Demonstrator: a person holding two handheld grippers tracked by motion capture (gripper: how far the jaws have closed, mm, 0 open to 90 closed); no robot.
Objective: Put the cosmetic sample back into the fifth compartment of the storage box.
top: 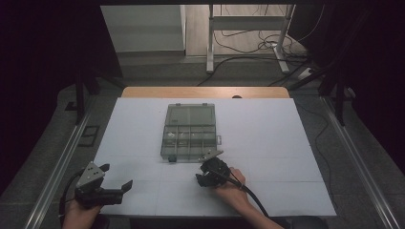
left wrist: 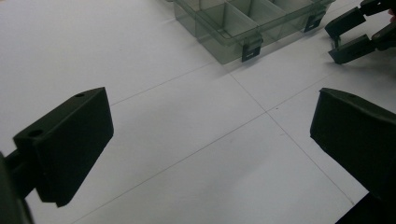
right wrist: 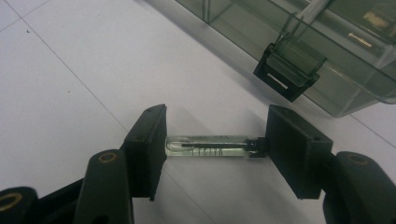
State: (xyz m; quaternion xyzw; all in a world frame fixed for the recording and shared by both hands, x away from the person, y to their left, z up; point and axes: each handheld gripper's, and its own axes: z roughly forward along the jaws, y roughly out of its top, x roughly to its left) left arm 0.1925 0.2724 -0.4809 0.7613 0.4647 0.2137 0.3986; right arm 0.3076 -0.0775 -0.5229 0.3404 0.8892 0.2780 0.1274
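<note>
Glass, clear: one small vial point(right wrist: 208, 146) with a dark stopper end, lying flat on the white table sheet point(top: 267, 129), lower centre of the right gripper view. My right gripper point(right wrist: 212, 147) has it endwise, one pad pressed on the glass tip and the other on the stopper, so the jaws stand closed on its full length. In the high view this gripper point(top: 206, 175) sits lower centre, in my right hand point(top: 232, 188), just below the box's near right corner.

Plastic, smoky and see-through: one compartment box point(top: 190, 133), centre of the high view, lid laid open toward the top of the frame. Small items lie in some compartments; too small to tell what they are. One latch point(right wrist: 289, 65) hangs from its front wall, upper right of the right gripper view, near the vial but apart from it.

My left gripper point(top: 118, 178), lower left of the high view: jaws spread wide, nothing between them, bare sheet beneath in its own view point(left wrist: 210, 140). It sits well apart from the box.
</note>
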